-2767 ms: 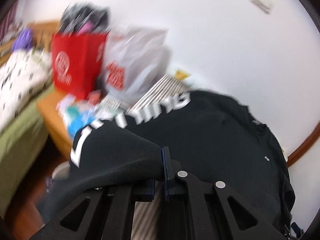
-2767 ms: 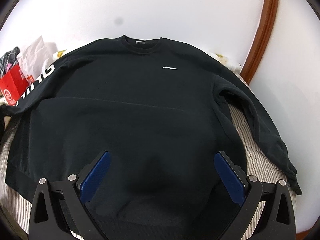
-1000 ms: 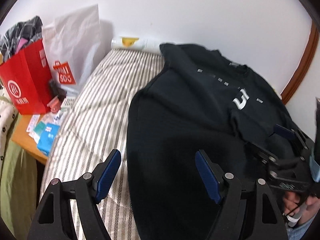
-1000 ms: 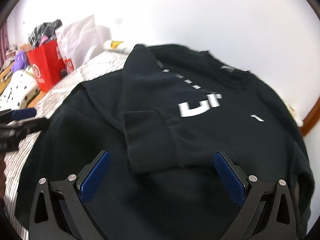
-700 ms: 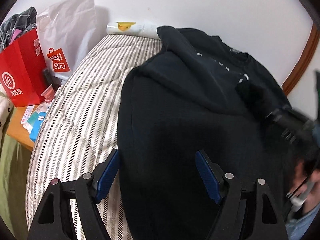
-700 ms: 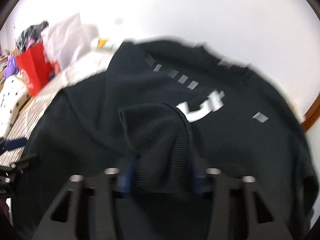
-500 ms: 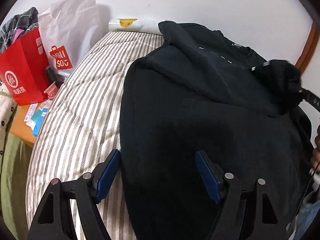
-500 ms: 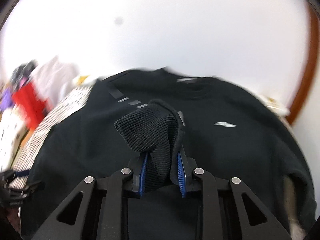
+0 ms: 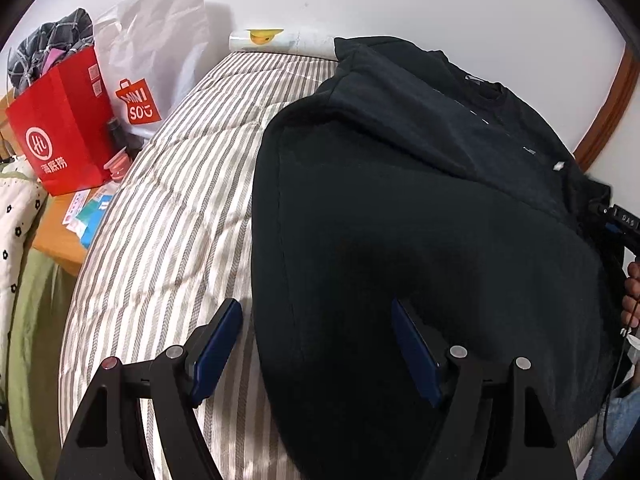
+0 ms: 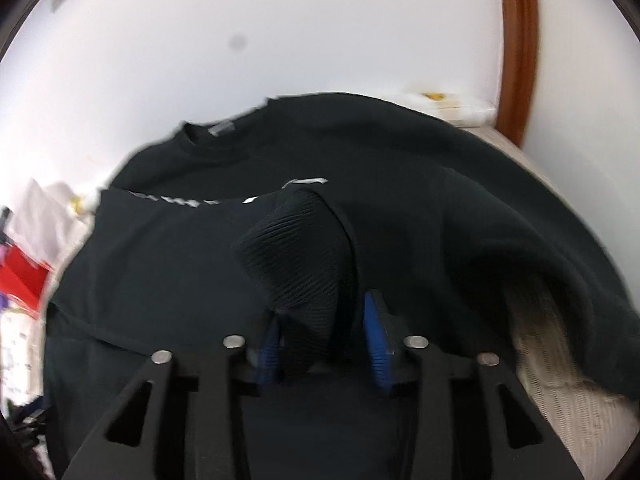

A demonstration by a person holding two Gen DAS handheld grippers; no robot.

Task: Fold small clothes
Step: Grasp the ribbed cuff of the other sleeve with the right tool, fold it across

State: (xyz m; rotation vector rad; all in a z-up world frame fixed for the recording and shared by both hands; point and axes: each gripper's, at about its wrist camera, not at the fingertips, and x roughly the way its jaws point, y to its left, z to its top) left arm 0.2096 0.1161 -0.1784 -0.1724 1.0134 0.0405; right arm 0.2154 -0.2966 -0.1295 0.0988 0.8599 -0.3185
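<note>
A black sweatshirt (image 9: 400, 220) lies spread on the striped bedding (image 9: 180, 200), with one sleeve folded across its chest. In the right wrist view that sleeve's ribbed cuff (image 10: 304, 248) stands up between the blue pads of my right gripper (image 10: 322, 320). The jaws are opening, and the pads still bear on the bunched cuff above the sweatshirt's body (image 10: 180, 280). My left gripper (image 9: 316, 316) is open and holds nothing. It hovers over the sweatshirt's left edge, one pad above the bedding and one above the black cloth. The right gripper's body (image 9: 616, 220) shows at the far right.
A red paper bag (image 9: 60, 120) and a white shopping bag (image 9: 160, 52) stand left of the bed on a wooden side table (image 9: 60, 248). The white wall runs behind. A brown wooden frame (image 10: 516, 40) rises at the right. A person's hand (image 9: 632, 292) shows at the right edge.
My right gripper closed on the sleeve cuff and carried it to the right across the sweatshirt; its jaws now stand a little wider. The left gripper crept slightly lower, still open.
</note>
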